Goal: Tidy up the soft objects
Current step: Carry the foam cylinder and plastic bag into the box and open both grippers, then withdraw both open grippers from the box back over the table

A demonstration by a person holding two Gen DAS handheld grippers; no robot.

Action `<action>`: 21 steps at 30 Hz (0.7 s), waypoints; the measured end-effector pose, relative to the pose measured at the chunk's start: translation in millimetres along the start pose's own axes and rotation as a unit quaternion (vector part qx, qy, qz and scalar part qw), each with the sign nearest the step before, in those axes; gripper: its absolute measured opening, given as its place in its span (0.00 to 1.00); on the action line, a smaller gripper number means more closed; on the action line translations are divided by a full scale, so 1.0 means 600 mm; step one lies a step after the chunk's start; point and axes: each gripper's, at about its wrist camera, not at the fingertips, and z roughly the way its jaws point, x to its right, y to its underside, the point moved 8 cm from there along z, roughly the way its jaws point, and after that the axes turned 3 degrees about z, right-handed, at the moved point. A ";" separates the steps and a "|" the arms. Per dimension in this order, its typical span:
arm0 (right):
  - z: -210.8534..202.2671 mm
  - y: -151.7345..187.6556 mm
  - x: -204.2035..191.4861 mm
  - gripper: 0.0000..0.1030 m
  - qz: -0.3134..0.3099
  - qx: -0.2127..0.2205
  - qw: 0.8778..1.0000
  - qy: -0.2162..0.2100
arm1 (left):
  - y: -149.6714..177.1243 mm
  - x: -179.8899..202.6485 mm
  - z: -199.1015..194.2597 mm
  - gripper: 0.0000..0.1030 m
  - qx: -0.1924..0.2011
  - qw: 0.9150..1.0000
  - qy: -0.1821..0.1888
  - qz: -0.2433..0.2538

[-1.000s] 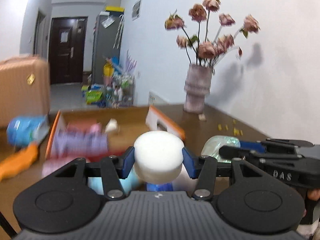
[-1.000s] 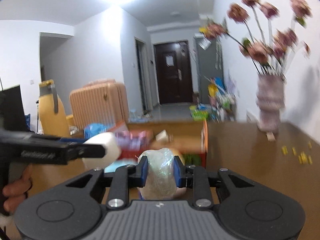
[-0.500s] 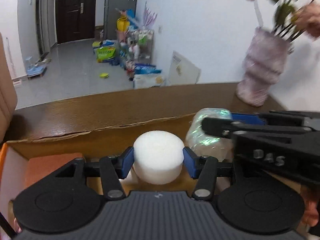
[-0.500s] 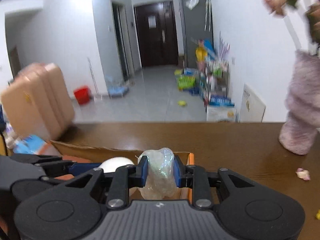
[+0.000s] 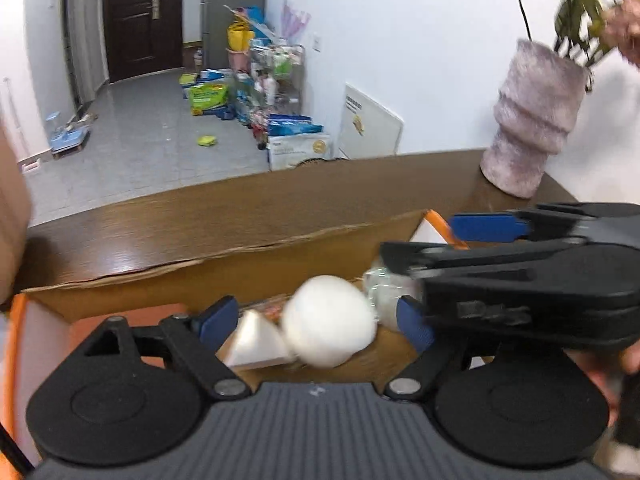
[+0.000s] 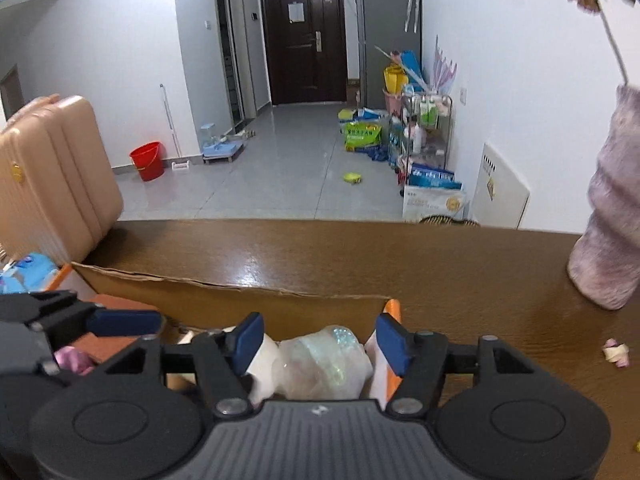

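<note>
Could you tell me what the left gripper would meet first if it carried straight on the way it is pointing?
Most likely the white foam ball dropping free between its opening fingers. Behind that stands the far wall of the cardboard box. The left gripper points down into the box, though depth is hard to judge.

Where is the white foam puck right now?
In the left wrist view, the white foam puck sits between the opening left tongs, untouched by either pad, over the cardboard box, beside the shiny plastic bundle.
</note>
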 end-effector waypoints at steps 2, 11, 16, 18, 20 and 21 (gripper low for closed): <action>-0.041 -0.007 -0.002 0.60 -0.007 0.012 1.000 0.002 | 0.000 -0.019 -0.043 0.85 0.009 1.000 -0.010 -0.006; -0.258 -0.006 0.006 0.66 -0.027 0.061 0.998 0.016 | 0.010 -0.068 -0.273 0.89 0.073 0.995 -0.060 -0.019; -0.357 0.035 -0.005 0.71 -0.024 0.096 0.995 0.002 | 0.061 -0.061 -0.378 0.91 0.112 0.991 -0.072 -0.026; -0.384 0.064 -0.012 0.71 -0.021 0.109 0.994 -0.007 | 0.093 -0.053 -0.414 0.92 0.129 0.988 -0.075 -0.026; -0.406 0.089 -0.014 0.71 -0.022 0.123 0.992 -0.005 | 0.125 -0.047 -0.447 0.92 0.149 0.985 -0.087 -0.024; -0.420 0.104 -0.017 0.71 -0.020 0.133 0.991 -0.003 | 0.141 -0.041 -0.460 0.92 0.159 0.983 -0.092 -0.024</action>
